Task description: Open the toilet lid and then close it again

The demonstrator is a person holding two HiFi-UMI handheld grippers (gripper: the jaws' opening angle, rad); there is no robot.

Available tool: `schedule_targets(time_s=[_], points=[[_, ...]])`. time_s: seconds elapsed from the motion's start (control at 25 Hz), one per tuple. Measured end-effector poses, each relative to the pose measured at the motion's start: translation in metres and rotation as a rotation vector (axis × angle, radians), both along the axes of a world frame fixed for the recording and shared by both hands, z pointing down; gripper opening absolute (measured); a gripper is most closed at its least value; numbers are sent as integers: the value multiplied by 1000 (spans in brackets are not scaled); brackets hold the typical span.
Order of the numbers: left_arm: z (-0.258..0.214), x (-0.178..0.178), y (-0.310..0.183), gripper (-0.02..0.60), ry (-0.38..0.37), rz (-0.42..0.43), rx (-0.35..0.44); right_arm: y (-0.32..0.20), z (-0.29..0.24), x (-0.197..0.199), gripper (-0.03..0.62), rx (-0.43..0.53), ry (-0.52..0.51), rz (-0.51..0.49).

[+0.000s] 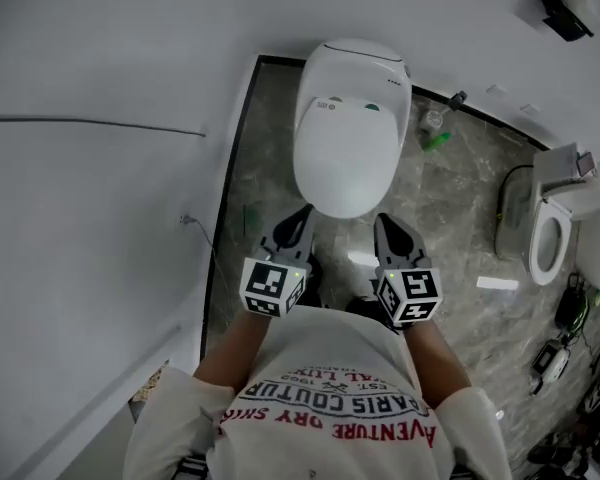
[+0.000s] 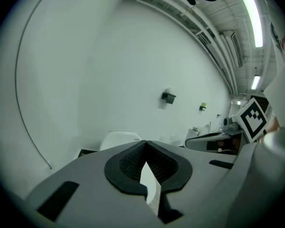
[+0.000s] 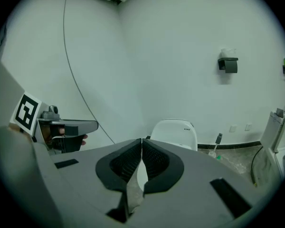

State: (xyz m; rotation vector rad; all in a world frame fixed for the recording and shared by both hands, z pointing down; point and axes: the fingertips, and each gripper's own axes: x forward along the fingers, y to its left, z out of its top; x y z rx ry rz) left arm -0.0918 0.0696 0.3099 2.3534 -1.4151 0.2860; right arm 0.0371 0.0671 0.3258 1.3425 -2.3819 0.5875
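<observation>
Currently left gripper [image 1: 300, 220] and right gripper [image 1: 388, 226] both have jaws pressed together, nothing between them. They hang side by side near the front of the toilet lid [image 1: 345, 143], which lies down, hiding the bowl. A second toilet [image 1: 560, 230] stands well to the right with its lid up.

floor [image 1: 460, 208]: grey marbled tile | toilet [image 1: 350, 118] standing, closed | second toilet [image 1: 580, 203] at right | green item [image 1: 437, 140] by wall

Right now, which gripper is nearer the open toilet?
Right. The right gripper sits before the closed toilet's front rim, with the open toilet off to its right. The left gripper is beside it, farther left, so farther away.
</observation>
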Motion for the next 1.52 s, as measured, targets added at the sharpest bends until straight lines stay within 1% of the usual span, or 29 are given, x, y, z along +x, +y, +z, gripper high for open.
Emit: schedule_targets(time_s=[0.12, 0.2, 0.36, 0.52, 0.56, 0.64, 0.76, 0.84, 0.92, 1.0, 1.12, 1.2, 1.28, 1.36, 1.44, 1.52], points=[[23, -14, -32, 8, -12, 64, -19, -33, 14, -22, 17, -14, -39, 40], [43, -17, -51, 8, -19, 94, -35, -55, 30, -29, 17, -19, -45, 52], [96, -16, -71, 8, -24, 135, -52, -78, 85, -38, 17, -38, -30, 70], [147, -12, -74, 8, -56, 133, -25, -79, 147, -44, 17, -95, -33, 77], [159, -10, -75, 8, -55, 121, -32, -80, 160, -45, 17, -102, -34, 77], [186, -6, -75, 8, -25, 91, -67, -82, 184, -42, 17, -108, -35, 74], [229, 0, -74, 8, -12, 100, -89, -86, 218, -34, 17, -97, -19, 58], [254, 3, -74, 8, -6, 92, -100, -85, 242, -28, 17, -91, 4, 44], [278, 4, -69, 8, -15, 95, -96, -76, 267, -25, 17, -103, 34, 16], [300, 4, -63, 8, -52, 108, -100, -63, 295, -24, 17, -128, 83, -33], [335, 3, -52, 8, -153, 157, -89, -44, 335, -22, 17, -126, 204, -118], [361, 6, -41, 8, -250, 235, -66, -31, 358, -20, 17, -102, 301, -175], [387, 10, -27, 8, -347, 321, -52, -19, 377, -19, 18, -80, 375, -222], [407, 17, -16, 9, -401, 382, -52, -8, 394, -19, 18, -73, 416, -259], [423, 25, -8, 56, -444, 439, -43, -1, 409, -16, 18, -70, 449, -282], [435, 31, -1, 110, -499, 492, -25, 5, 422, -13, 18, -57, 503, -307]])
